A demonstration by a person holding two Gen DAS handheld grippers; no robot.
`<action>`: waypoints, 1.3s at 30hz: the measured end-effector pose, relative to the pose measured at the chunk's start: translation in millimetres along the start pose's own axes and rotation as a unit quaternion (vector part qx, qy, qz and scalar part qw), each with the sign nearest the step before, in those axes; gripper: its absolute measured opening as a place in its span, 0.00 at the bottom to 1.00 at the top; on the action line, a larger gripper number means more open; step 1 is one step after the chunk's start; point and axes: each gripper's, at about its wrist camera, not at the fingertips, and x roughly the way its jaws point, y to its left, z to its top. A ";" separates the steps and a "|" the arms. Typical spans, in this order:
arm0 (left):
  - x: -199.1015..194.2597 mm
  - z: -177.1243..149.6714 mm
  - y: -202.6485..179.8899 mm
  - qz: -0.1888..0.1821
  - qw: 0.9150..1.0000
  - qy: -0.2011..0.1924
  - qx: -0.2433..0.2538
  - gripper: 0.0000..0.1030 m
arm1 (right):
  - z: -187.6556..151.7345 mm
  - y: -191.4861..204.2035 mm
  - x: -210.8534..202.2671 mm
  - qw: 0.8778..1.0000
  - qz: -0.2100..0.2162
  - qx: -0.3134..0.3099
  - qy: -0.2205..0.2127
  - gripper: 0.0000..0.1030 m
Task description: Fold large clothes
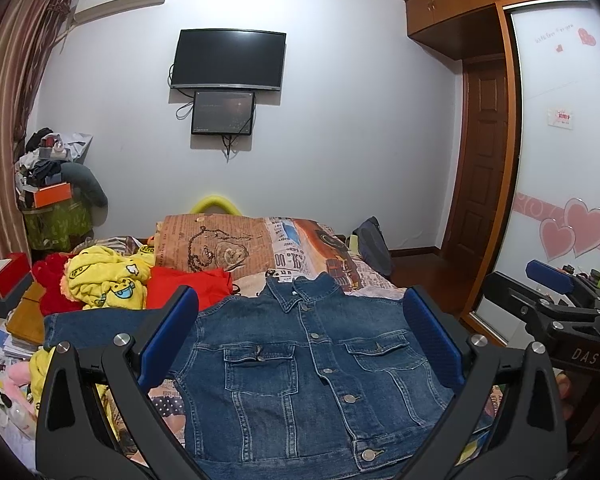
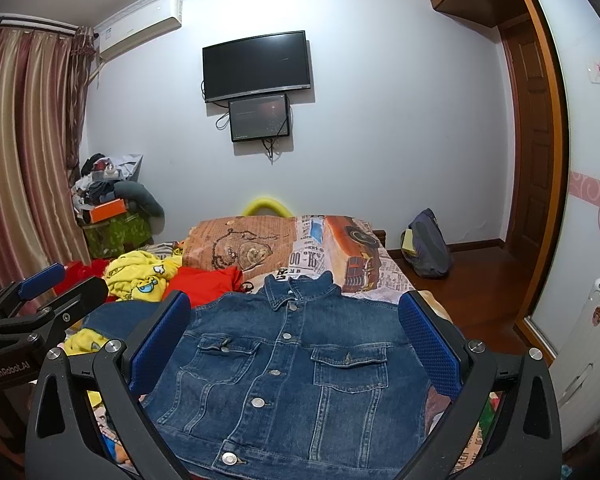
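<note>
A blue denim jacket (image 1: 316,380) lies face up and buttoned on the bed, collar toward the far wall; it also shows in the right wrist view (image 2: 296,376). One sleeve (image 1: 100,326) stretches out to the left. My left gripper (image 1: 300,300) is open and empty, held above the jacket's chest. My right gripper (image 2: 294,304) is open and empty, also above the jacket. The right gripper (image 1: 556,296) shows at the right edge of the left wrist view; the left gripper (image 2: 44,292) shows at the left edge of the right wrist view.
Yellow printed clothes (image 1: 108,280) and a red garment (image 1: 188,284) are piled left of the jacket. A printed pillow (image 1: 220,244) lies at the bed's far end. Boxes and clutter (image 1: 8,320) sit left of the bed. A backpack (image 2: 428,248) and wardrobe (image 1: 560,160) stand to the right.
</note>
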 end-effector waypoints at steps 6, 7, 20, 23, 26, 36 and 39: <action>0.1 -1.0 -0.6 -0.001 1.000 0.000 0.000 1.00 | 1.0 1.0 0.1 1.000 0.000 -0.002 -0.001 1.00; 0.3 -1.5 -0.2 -0.002 1.000 0.001 0.000 1.00 | 1.2 0.6 0.1 1.000 0.001 -0.002 -0.001 1.00; 0.9 -1.5 -0.1 -0.001 1.000 0.001 -0.001 1.00 | 1.9 2.5 -0.2 1.000 0.001 -0.003 0.000 1.00; 1.7 -1.3 -0.4 -0.001 1.000 0.002 -0.001 1.00 | 1.7 2.6 -0.3 1.000 0.001 -0.003 0.000 1.00; 1.5 -1.5 -0.4 -0.001 1.000 0.002 -0.001 1.00 | 1.5 2.5 0.3 1.000 0.001 -0.003 0.001 1.00; 3.1 -3.8 -0.2 -0.001 1.000 0.002 -0.003 1.00 | 0.7 4.3 1.0 1.000 0.001 -0.005 0.002 1.00; 4.2 -3.7 -1.0 0.004 1.000 0.001 0.000 1.00 | 0.6 5.6 1.8 1.000 0.001 -0.005 0.004 1.00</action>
